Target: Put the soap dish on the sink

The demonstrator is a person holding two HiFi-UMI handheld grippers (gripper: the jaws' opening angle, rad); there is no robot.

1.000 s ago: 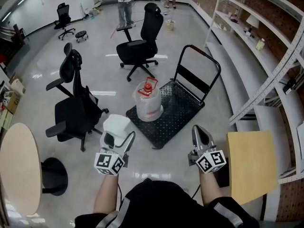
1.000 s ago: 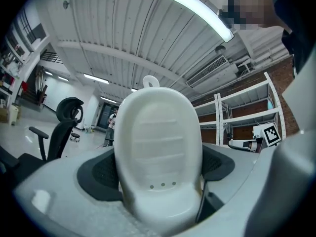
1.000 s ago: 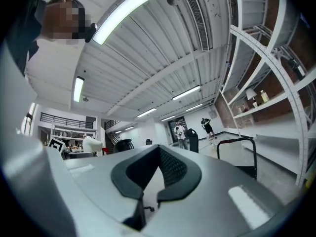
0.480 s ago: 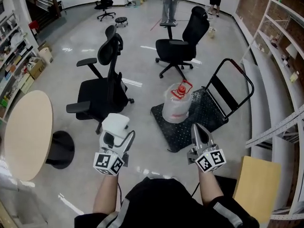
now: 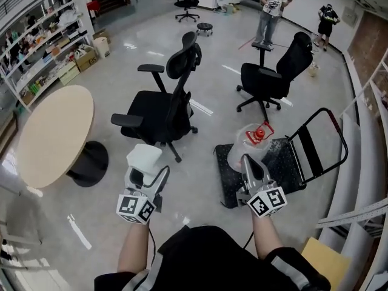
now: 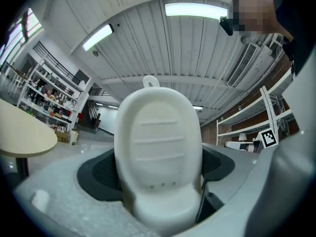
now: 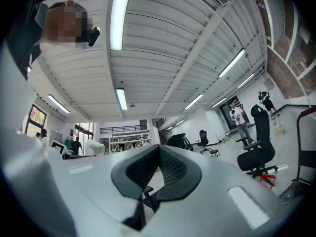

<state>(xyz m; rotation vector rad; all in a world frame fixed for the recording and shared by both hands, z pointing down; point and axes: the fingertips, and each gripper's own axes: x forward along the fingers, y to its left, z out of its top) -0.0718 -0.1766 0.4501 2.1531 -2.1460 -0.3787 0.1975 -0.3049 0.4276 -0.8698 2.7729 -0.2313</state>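
The white soap dish (image 5: 144, 157) sticks up from my left gripper (image 5: 145, 173), which is shut on it. In the left gripper view the soap dish (image 6: 158, 147) fills the middle, ribbed and oval, clamped between the dark pads. My right gripper (image 5: 250, 168) is held level with it at the right, shut and holding nothing. The right gripper view shows its jaws (image 7: 157, 174) closed together, pointing up toward the ceiling. No sink appears in any view.
A black office chair (image 5: 163, 105) stands just ahead, a second chair (image 5: 276, 74) farther right. A round beige table (image 5: 51, 132) is at the left. A flat trolley (image 5: 285, 162) carries a water jug (image 5: 247, 147). Shelving lines both sides; people stand far back.
The view has swung to the left: the chairs, trolley and jug slid right, and the round table and left shelving came further into sight. Both grippers kept their pose.
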